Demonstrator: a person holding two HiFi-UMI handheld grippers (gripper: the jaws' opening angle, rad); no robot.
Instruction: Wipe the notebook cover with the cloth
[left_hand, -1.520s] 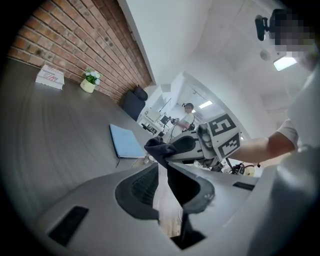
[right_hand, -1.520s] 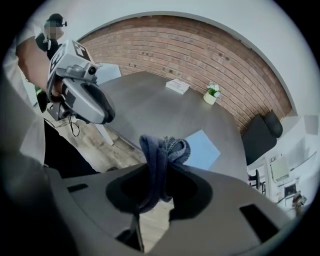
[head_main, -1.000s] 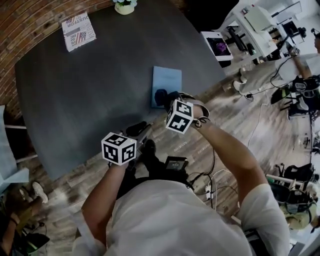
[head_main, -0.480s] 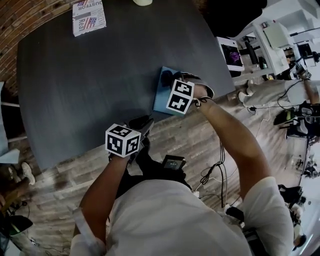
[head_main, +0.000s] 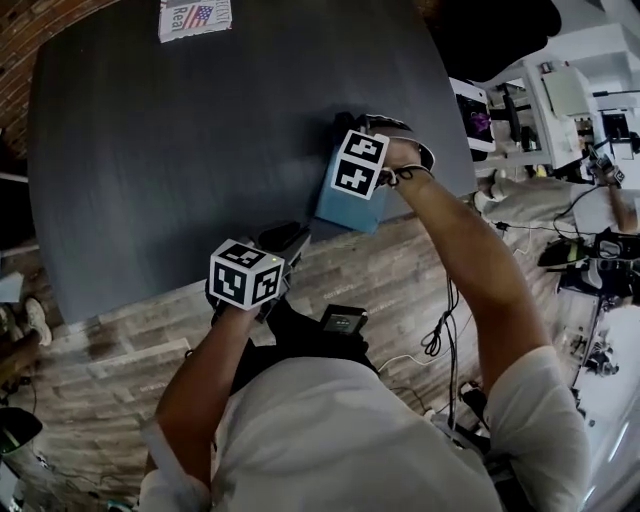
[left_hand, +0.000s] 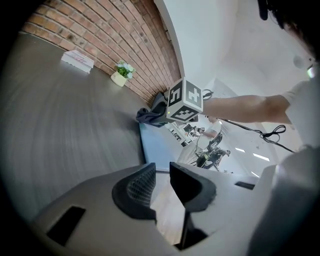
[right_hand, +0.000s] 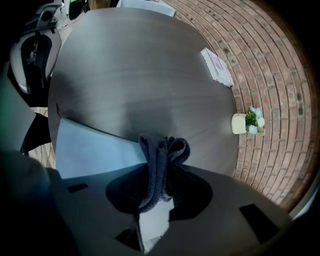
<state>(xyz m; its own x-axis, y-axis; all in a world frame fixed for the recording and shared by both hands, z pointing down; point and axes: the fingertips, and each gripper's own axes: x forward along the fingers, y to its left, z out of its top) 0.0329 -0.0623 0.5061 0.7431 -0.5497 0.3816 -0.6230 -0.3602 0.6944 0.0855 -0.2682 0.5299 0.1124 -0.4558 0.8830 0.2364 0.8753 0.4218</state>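
The right hand-held gripper is clamped on a bunched dark cloth, which sits over the far end of the pale blue notebook lying at the near edge of the counter. In the head view the notebook's long axis runs roughly 12 to 6, so most of the bare cover lies toward 6 o'clock from the cloth — a stroke toward the person looks likely. The left hand-held gripper — jaws slightly apart, empty — hangs at the notebook's 7 o'clock, farther from it.
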